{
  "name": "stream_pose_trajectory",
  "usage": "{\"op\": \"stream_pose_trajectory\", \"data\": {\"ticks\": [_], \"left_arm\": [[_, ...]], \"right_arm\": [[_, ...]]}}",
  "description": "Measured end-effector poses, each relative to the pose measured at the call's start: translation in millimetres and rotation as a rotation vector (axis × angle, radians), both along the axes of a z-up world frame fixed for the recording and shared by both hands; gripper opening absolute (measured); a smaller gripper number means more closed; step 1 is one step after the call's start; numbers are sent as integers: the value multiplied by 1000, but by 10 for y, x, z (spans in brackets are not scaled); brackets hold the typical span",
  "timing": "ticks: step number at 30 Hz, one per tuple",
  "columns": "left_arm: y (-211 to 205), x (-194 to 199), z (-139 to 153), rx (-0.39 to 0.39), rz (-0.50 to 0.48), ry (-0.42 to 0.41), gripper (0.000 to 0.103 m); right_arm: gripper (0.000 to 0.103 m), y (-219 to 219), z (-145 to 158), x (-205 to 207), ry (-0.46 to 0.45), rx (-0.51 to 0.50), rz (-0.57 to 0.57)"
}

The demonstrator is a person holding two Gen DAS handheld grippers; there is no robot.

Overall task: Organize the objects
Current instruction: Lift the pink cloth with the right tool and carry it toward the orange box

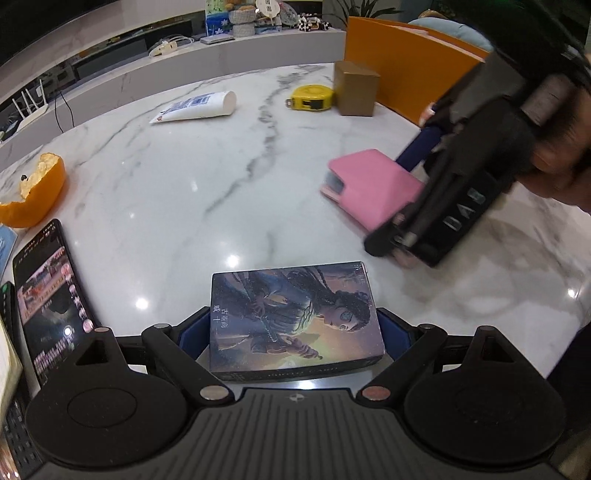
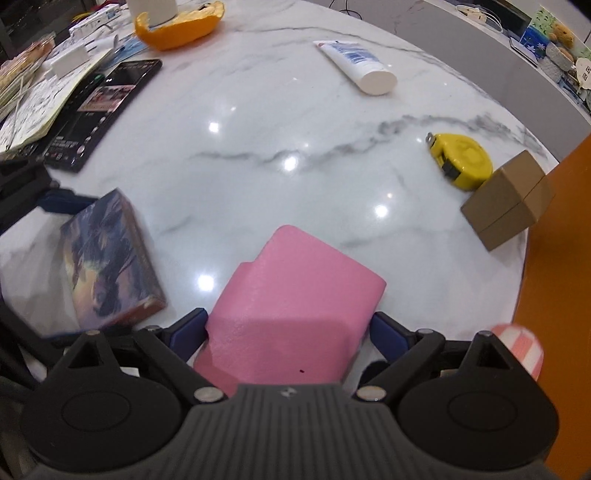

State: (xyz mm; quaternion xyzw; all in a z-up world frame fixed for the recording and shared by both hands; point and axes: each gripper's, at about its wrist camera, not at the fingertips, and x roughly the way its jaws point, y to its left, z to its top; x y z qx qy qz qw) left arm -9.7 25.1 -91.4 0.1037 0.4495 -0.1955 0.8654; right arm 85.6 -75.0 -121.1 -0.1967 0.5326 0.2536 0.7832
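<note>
Pink case (image 2: 295, 295) sits pinched in the right gripper (image 2: 290, 328) above the marble table (image 2: 258, 129). Left gripper (image 1: 291, 328) clamps an illustrated card box (image 1: 291, 317).

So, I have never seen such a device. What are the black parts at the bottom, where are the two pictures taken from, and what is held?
No robot here: a person holds a two-finger gripper in each hand, each carrying a camera that looks along its fingers. In the left view, the left gripper holds an illustrated box. In the right view, the right gripper holds a pink case. On the marble table lie a tube, a yellow tape measure, a brown box, a phone and orange peel.
</note>
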Motion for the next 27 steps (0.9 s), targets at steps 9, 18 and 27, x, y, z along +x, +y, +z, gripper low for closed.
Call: {"op": "stream_pose_trajectory", "data": {"ticks": [9,18,27], "left_arm": [[-26,47,-51,-9,-1,-21,103],[-64,92,-21,-6,15,-15,103],[-113,96,12,18,26,-8,103]], "right_arm": [[100,70,-27,2,32,-13,-73],[98,80,-26,-6,24,7,-62],[85,82,57,-10,-16,-12,-55]]}}
